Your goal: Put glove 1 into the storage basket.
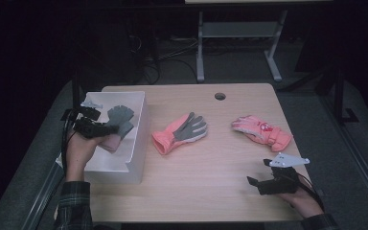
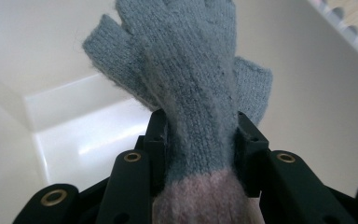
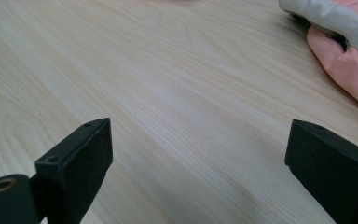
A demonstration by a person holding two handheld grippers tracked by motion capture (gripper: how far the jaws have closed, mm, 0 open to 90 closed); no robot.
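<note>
The left gripper (image 1: 106,128) pinches the grey knit glove (image 1: 120,119) over the white bin (image 1: 139,139); next, releasing it inside.

Both hand-held grippers: matte black plastic bodies w/ two blocky black jaws. Left hand-held gripper (image 1: 109,128) has brass-ringed screw holes along its arms, black cable trailing back. Right hand-held gripper (image 1: 258,178) carries a grey 3-cornered plate on top. Sleeves: dark green plaid, both forearms.
</note>
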